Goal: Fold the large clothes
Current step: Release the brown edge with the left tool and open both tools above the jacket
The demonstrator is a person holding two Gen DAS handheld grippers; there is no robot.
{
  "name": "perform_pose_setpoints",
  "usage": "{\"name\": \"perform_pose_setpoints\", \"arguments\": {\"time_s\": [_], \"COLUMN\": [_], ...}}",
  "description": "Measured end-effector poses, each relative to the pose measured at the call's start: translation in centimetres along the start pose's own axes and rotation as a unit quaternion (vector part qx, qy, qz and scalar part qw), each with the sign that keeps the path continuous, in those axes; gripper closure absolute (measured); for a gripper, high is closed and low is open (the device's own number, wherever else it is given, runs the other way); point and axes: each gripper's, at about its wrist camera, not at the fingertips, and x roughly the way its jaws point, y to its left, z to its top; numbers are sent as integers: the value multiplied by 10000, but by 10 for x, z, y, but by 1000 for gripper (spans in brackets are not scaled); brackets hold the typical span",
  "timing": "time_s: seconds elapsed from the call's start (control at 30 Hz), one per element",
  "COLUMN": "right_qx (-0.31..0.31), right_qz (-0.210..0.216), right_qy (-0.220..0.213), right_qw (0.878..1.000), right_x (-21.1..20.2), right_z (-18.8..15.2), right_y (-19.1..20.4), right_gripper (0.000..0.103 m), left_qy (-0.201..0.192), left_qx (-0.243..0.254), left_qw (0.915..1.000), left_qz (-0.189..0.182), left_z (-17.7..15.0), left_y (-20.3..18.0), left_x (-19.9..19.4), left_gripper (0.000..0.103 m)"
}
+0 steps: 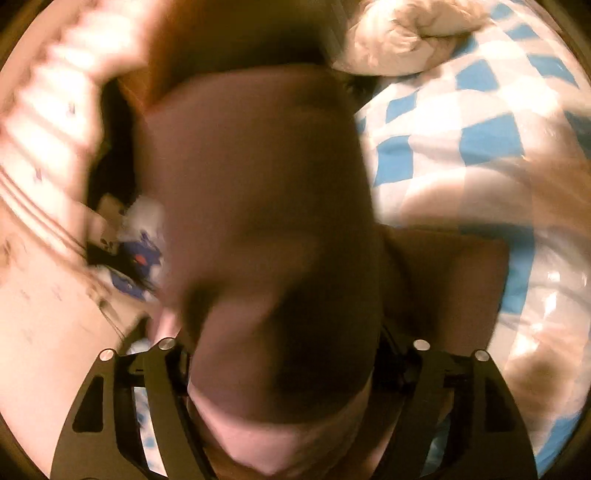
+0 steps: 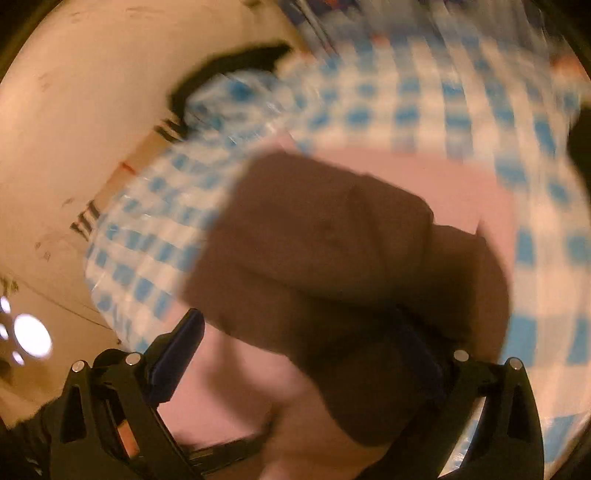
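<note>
Both wrist views blurred; details soft.

Brown garment (image 1: 258,206) fills the middle of the left wrist view, draped forward over the blue-and-white checked cover (image 1: 461,147) of what looks like a bed. A paler pink layer (image 1: 295,432) shows beneath its near edge. Crumpled cream bedding (image 1: 402,33) lies beyond.

Left gripper (image 1: 280,369): arms stand wide apart with the cloth lying between and over them; fingertips hidden, so I cannot tell whether the pads press on it.

Right gripper (image 2: 306,354): jaws spread, one blue pad (image 2: 177,354) bare and clear of the fabric, the other buried under the brown fold (image 2: 332,266). It looks released or nearly so, though a grip cannot be ruled out.

Judgement: a fold is being laid down.

To do it well:
- free the jaws fully before drawing back, or the fold drags open
- draw back low and straight along the fingers
- check that the brown edge sits square over the pink layer
- smooth outward from the crease before the next fold
</note>
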Motion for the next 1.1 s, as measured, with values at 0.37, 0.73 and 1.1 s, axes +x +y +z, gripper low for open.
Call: {"name": "perform_pose_setpoints", "arguments": {"time_s": [0.37,0.73,1.1], "right_qx": [477,337,-21], "right_qz": [240,-107,-305], "right_qy": [-1173,-1950,-1564], "right_qw": [9917,9802,9872], "right_x": [-6,-16,-2], "right_z": [-74,-109,-91], "right_y": [-42,-29,-23], "right_gripper": [9,9,9], "left_qy": [-1128,263,228], "left_qx": [-3223,-5983,-5773], "left_qw": [9387,7826,8084], "left_qz": [-464,-1696,-1124], "left_z": [-61,-112,-115], "left_y": [179,183,162], "left_x": [-83,115,96], "left_gripper": [13,11,10]}}
